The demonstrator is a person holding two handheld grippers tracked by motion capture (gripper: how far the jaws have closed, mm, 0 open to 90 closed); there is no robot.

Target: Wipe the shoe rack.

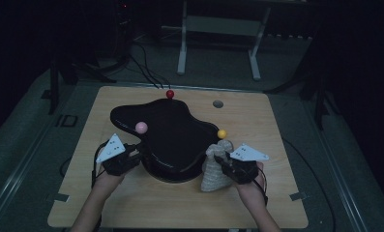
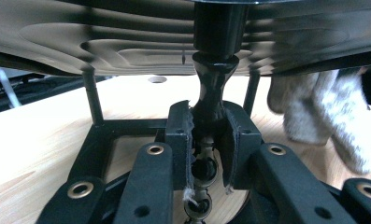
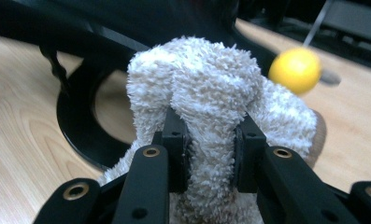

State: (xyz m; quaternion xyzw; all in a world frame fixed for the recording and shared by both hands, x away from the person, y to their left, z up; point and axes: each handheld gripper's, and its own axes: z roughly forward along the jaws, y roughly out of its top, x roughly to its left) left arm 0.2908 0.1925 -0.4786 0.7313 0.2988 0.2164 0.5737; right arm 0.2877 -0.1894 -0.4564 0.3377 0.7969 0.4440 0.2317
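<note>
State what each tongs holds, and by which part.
Left tongs clamp a slim black post under the glossy black blob-shaped tray. Right tongs pinch the fluffy white towel cloth at its bunched top.

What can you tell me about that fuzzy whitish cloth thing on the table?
The fluffy cloth looks like off-white terry towelling, bunched into an upright, lumpy heap. It stands on the wooden table, right beside the glossy black stand, below the yellow ball. The right gripper has its black jaws shut on a fold of it, pressing into the pile.
</note>
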